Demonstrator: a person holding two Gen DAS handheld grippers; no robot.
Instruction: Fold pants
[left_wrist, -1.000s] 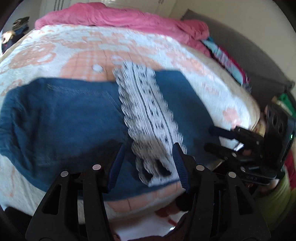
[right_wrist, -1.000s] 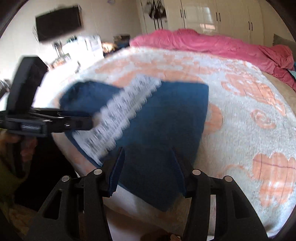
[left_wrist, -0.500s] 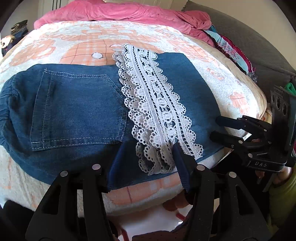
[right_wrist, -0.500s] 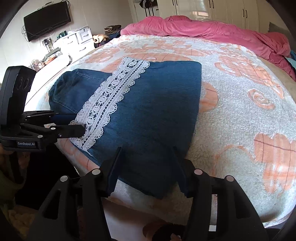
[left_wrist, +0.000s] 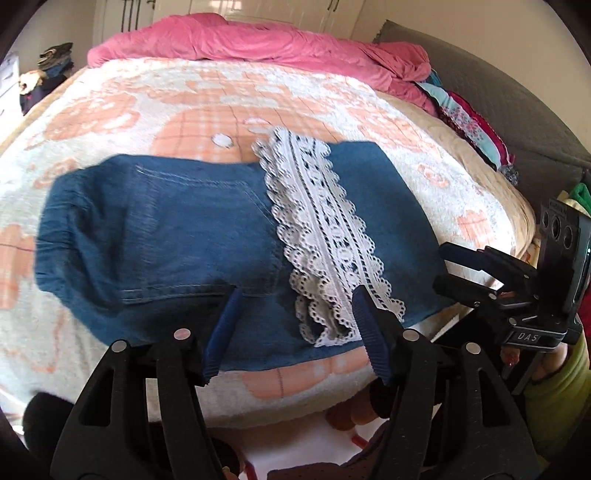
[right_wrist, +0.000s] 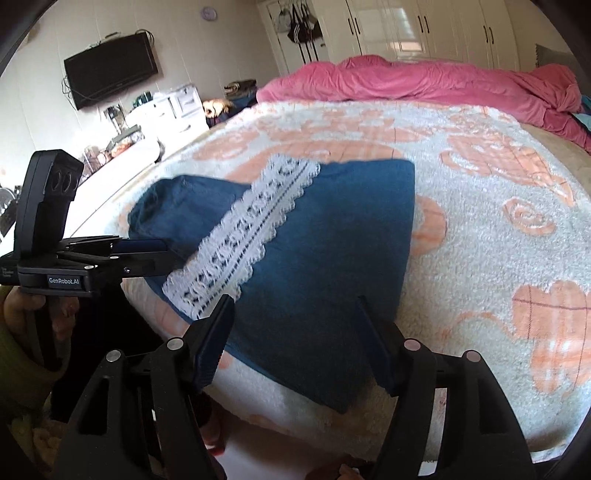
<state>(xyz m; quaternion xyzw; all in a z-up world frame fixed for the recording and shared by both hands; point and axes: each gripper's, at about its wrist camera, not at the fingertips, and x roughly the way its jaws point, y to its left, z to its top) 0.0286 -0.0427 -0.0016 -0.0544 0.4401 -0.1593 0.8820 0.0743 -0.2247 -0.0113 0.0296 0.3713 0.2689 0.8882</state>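
While my two tools hover at the near edge of the bed, the folded blue denim pants lie flat on its fluffy white-and-peach blanket, close to that edge. A band of white scalloped lace runs across the top layer of the pants, from the far side to the near hem, where its end curls over. A back pocket with pale stitching shows on the part left of the lace in my left wrist view.

My left tool is above the near hem, its blue-padded jaws opening, the lace end just by the right pad; nothing is gripped. My right tool stands over the near corner of the denim, its jaws also opening and clear of the cloth, with nothing held. In the right wrist view the left tool points across the lace end from the side, my hand in a yellow-green sleeve on its handle.

A crumpled pink duvet is heaped along the far side of the bed. A black wall-mounted television hangs beyond, white wardrobe doors behind.
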